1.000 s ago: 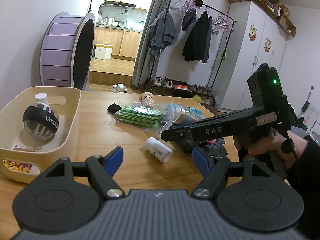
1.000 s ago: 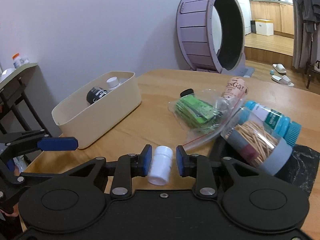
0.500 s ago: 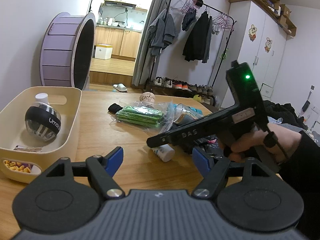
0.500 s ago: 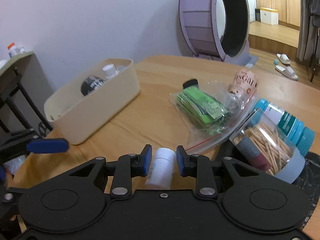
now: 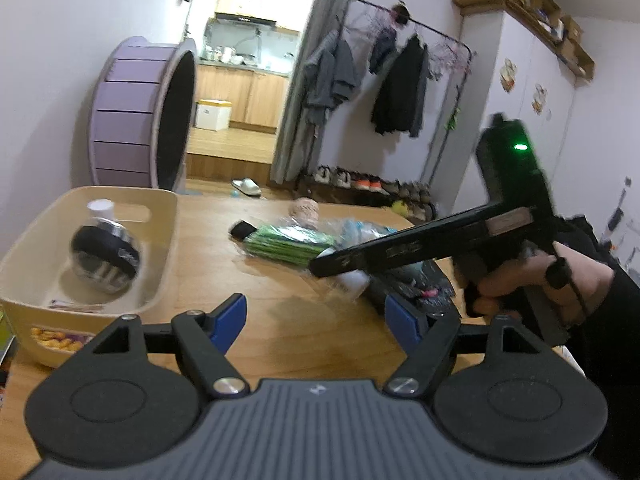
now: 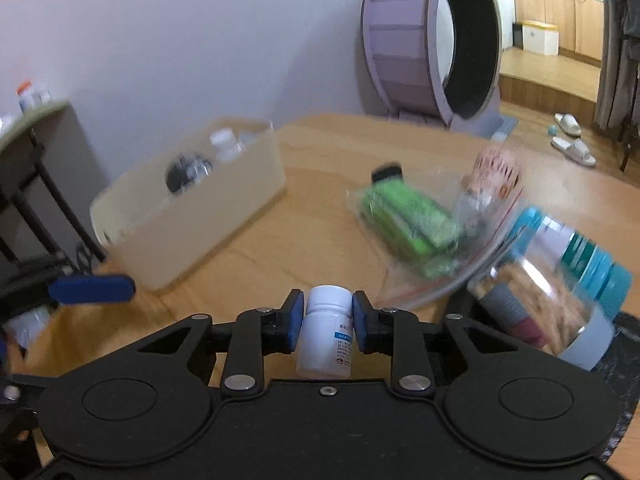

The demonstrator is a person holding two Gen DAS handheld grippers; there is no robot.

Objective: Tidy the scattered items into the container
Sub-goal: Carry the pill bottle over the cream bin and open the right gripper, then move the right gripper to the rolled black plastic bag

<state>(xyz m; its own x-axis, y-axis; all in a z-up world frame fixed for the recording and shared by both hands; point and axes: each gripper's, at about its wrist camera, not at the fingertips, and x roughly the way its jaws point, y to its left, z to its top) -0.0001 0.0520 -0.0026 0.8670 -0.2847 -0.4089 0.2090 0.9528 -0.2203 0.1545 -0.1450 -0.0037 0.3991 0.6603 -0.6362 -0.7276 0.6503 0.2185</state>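
My right gripper (image 6: 325, 320) is shut on a small white pill bottle (image 6: 326, 334) and holds it above the wooden table (image 6: 256, 248). From the left wrist view the right gripper (image 5: 332, 266) hangs over the table's middle with the bottle (image 5: 354, 282) under its tip. My left gripper (image 5: 316, 320) is open and empty near the table's front. The cream container (image 5: 160, 248) stands at the left with a black ball (image 5: 105, 258) and a white bottle (image 5: 101, 210) inside. The container also shows in the right wrist view (image 6: 208, 216).
A clear bag of green packets (image 6: 408, 220), a pink-labelled tube (image 6: 494, 172), a teal-capped bottle (image 6: 588, 256) and a jar of toothpicks (image 6: 540, 308) lie at the right on the table. A purple wheel (image 5: 136, 112) stands behind the container.
My right gripper has closed on the white pill bottle and lifted it off the table, tilting up. The left gripper has stayed open and shifted a little.
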